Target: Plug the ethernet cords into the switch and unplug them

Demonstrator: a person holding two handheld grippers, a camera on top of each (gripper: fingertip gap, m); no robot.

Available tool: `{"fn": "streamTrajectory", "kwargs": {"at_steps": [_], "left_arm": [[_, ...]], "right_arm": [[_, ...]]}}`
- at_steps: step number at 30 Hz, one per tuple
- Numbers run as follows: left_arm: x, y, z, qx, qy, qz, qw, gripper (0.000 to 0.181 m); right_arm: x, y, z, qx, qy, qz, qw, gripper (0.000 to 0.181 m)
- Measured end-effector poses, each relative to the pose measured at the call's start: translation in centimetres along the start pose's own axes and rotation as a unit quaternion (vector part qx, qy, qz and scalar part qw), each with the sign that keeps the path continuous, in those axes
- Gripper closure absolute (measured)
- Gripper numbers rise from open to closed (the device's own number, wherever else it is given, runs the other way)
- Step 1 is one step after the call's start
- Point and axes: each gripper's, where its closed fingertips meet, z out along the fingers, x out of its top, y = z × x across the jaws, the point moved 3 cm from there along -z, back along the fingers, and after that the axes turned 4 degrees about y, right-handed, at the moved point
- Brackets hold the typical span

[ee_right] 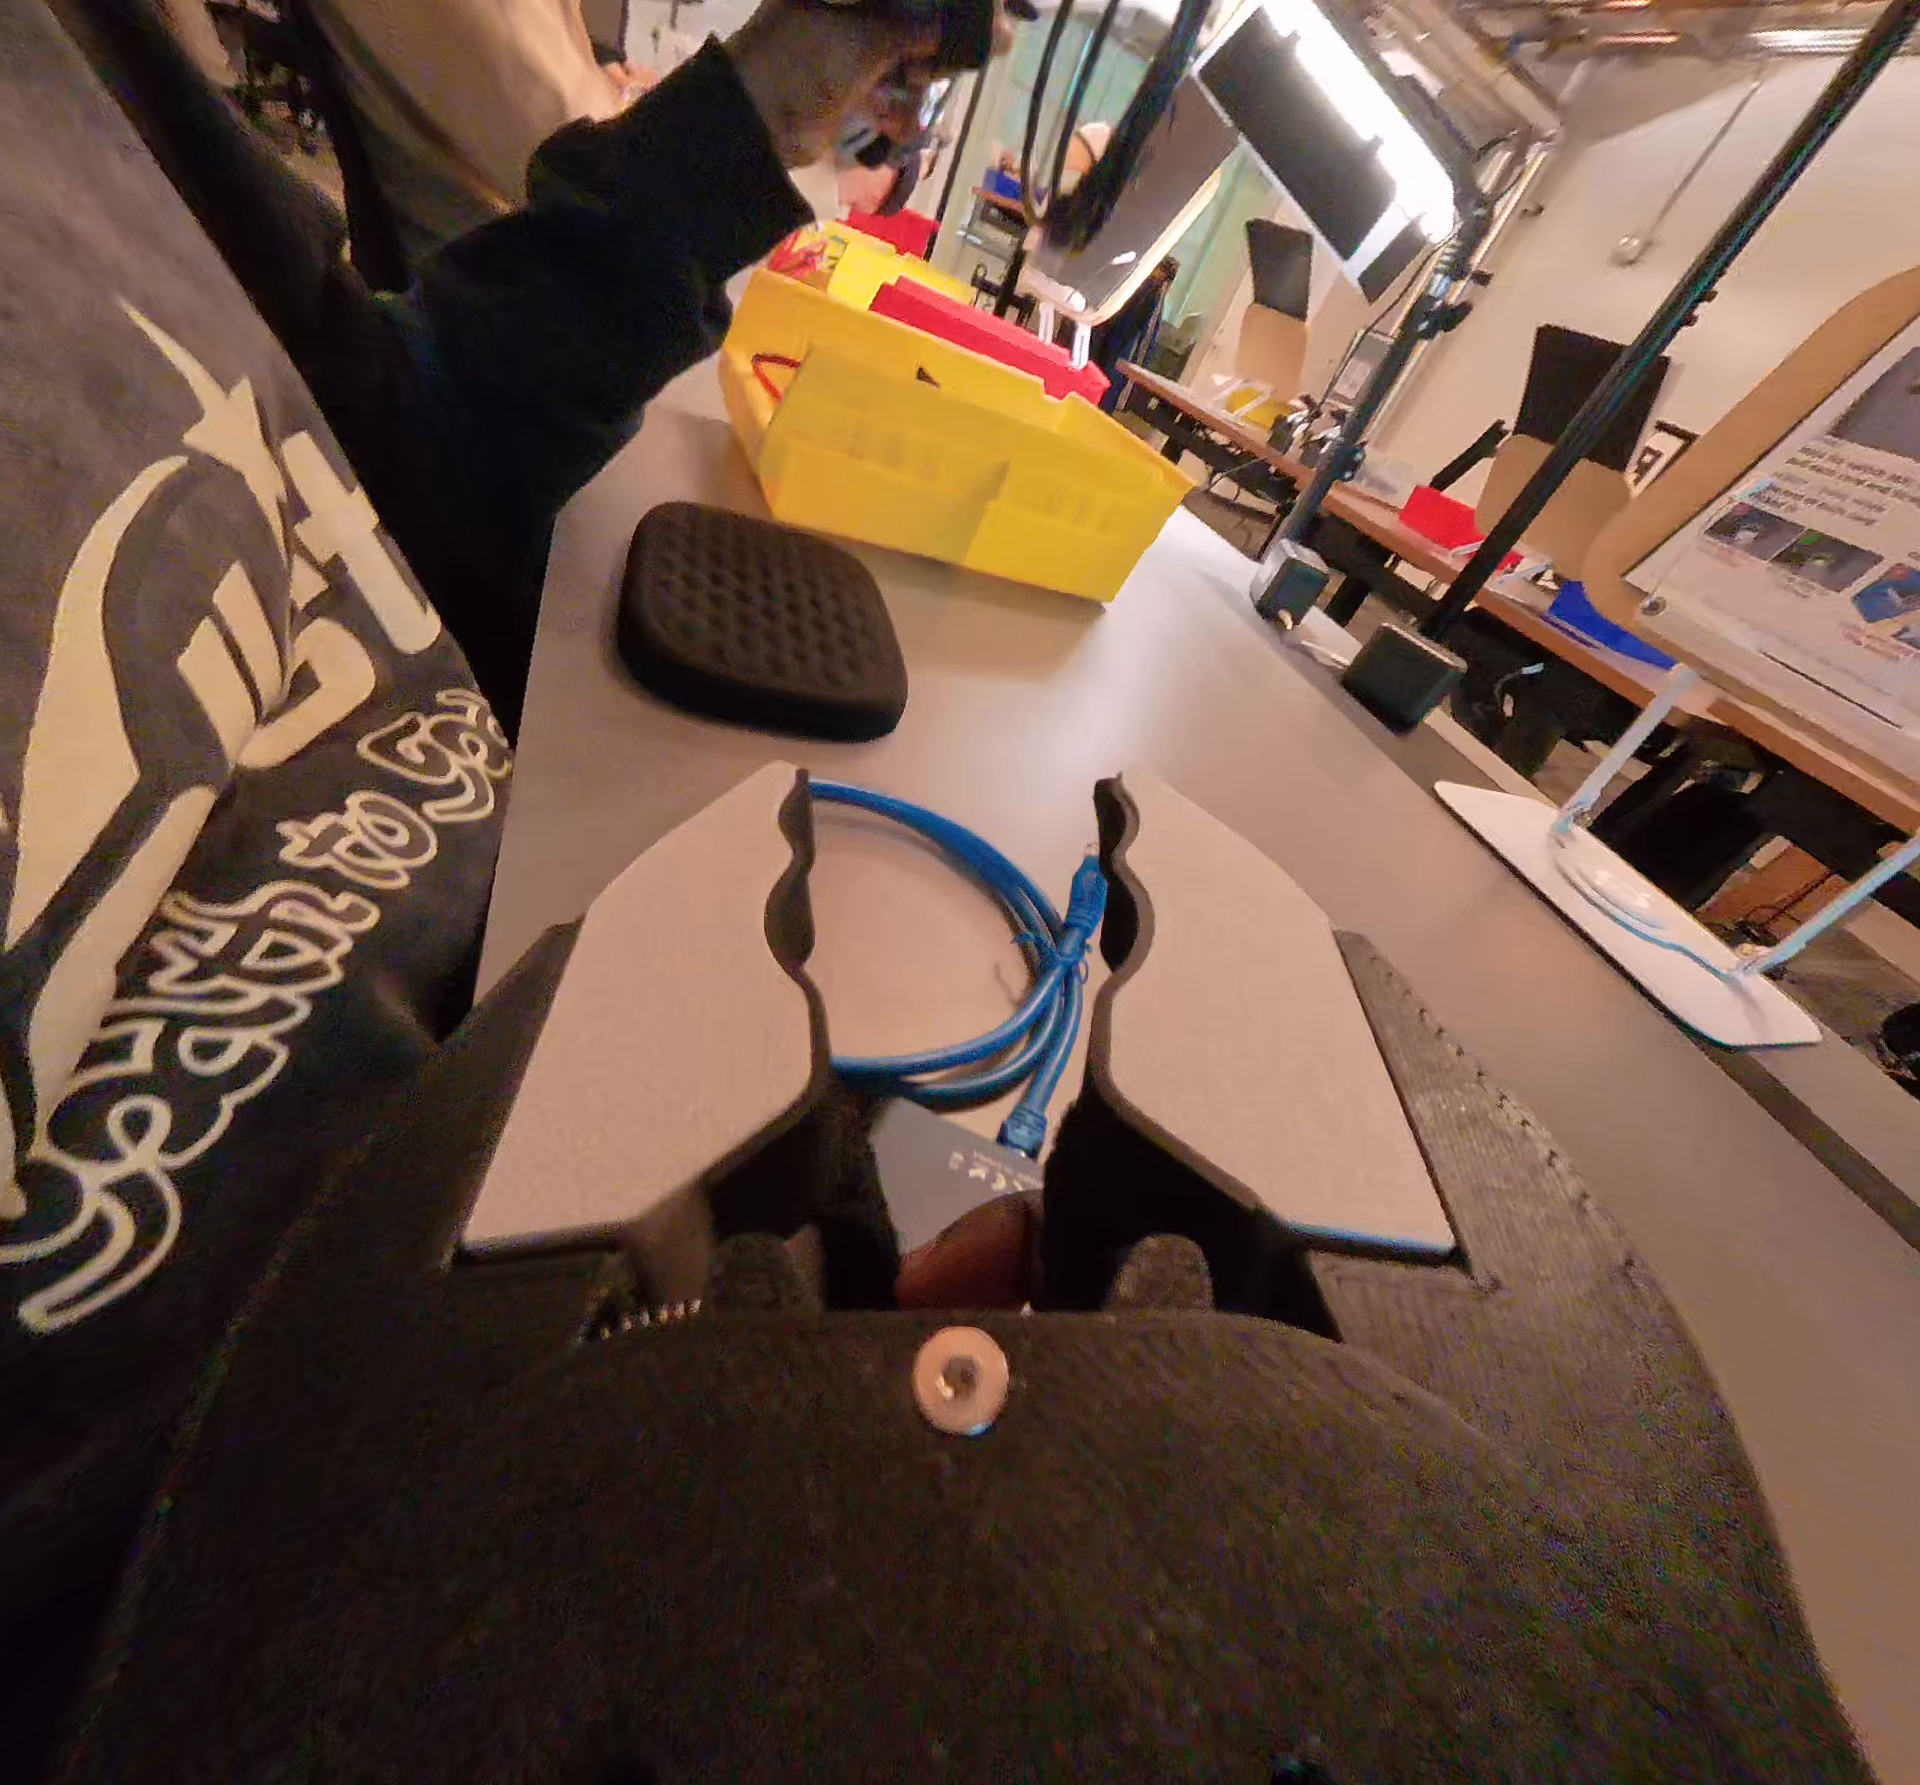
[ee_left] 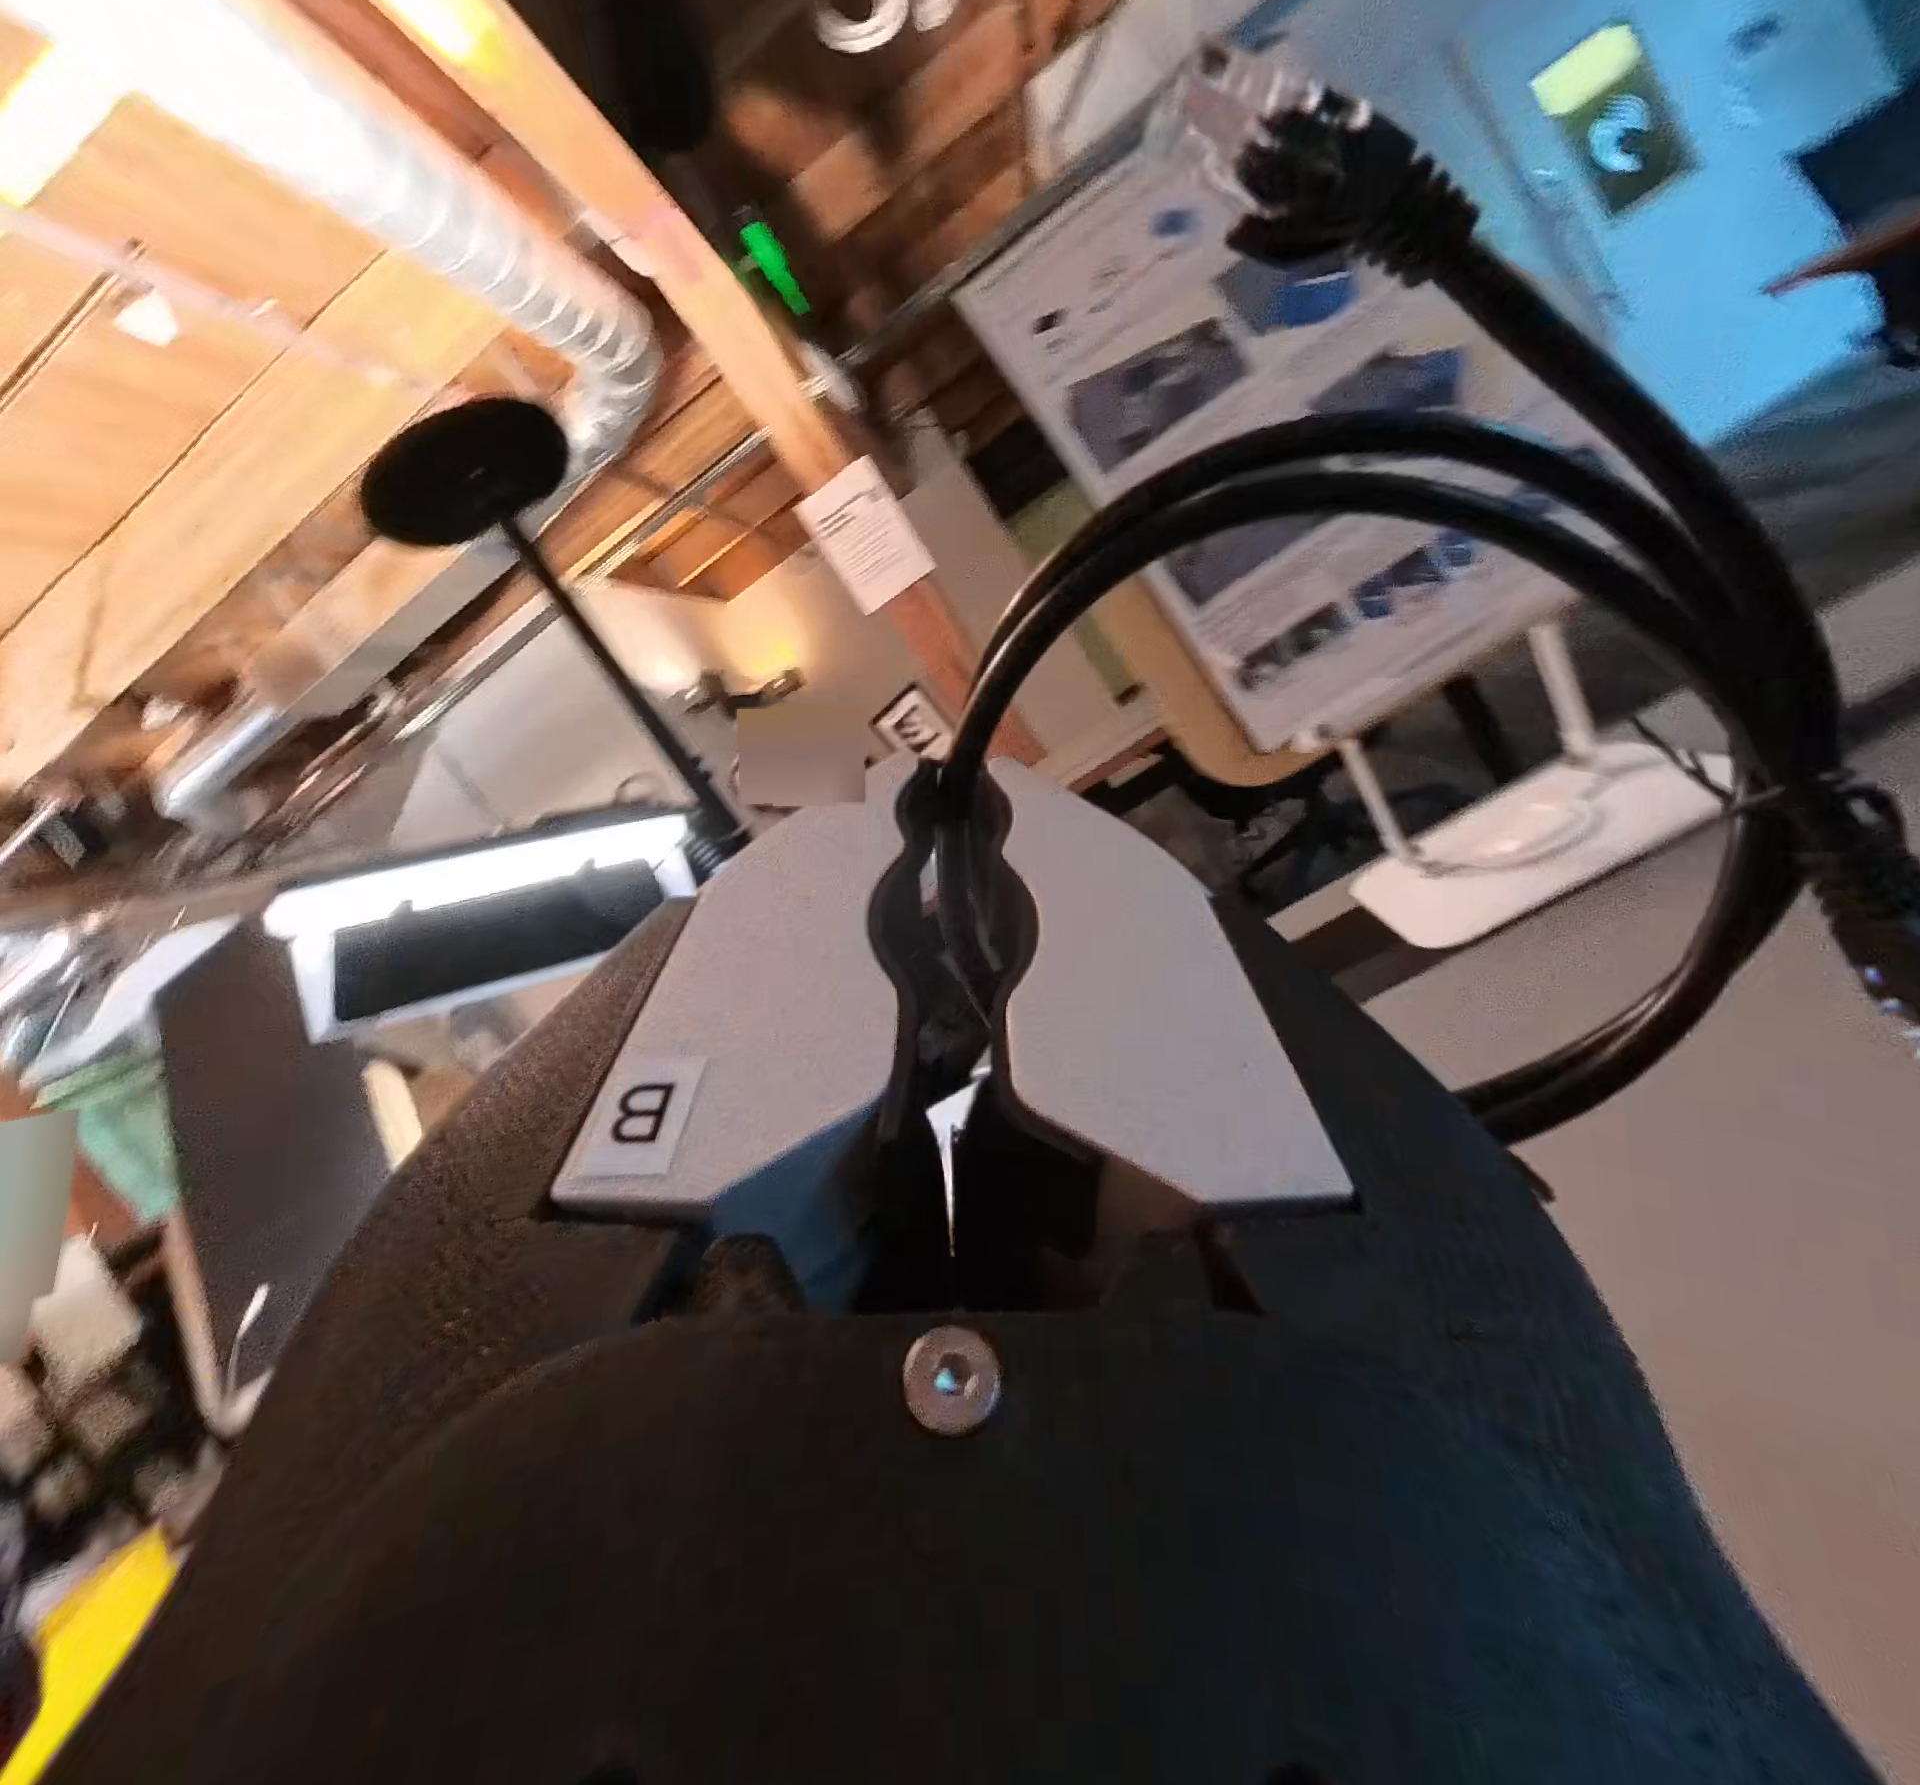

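A grey table carries a yellow bin at 12 o'clock and a black pad near it; a poster board stands behind. The left gripper is raised in the air, fingers pressed together on a coiled black ethernet cord. The right gripper is spread wide. Between its fingers lies a blue ethernet cord, one end plugged into the switch at 6 o'clock.
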Motion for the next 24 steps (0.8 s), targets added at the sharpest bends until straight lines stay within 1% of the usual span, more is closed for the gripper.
{"fn": "streamTrajectory", "kwargs": {"at_steps": [4,8,10,15,19,21,24], "left_arm": [[2.8,6.7,0.9,-0.103,0.032,0.056,0.993,0.174],[4.1,12.1,0.8,-0.190,0.049,0.111,0.974,0.175],[4.5,14.0,0.5,-0.218,0.056,0.137,0.965,0.175],[5.7,17.1,-0.4,-0.243,0.071,0.202,0.946,0.175],[6.5,18.8,-1.2,-0.257,0.085,0.230,0.935,0.175],[6.7,19.3,-1.5,-0.260,0.088,0.243,0.930,0.175],[6.9,19.9,-1.7,-0.266,0.088,0.255,0.926,0.175]], "right_arm": [[0.8,-0.1,0.8,-0.026,0.015,0.000,1.000,0.130],[1.6,0.0,1.5,-0.038,0.020,-0.008,0.999,0.131],[2.3,0.4,1.9,-0.047,0.018,-0.015,0.999,0.131],[5.5,2.1,3.6,-0.079,0.028,-0.004,0.997,0.130],[7.7,3.8,5.2,-0.103,-0.003,-0.005,0.995,0.129],[8.2,4.3,5.9,-0.082,-0.042,0.004,0.996,0.128],[8.3,4.4,6.6,-0.040,-0.134,-0.003,0.990,0.131]]}}
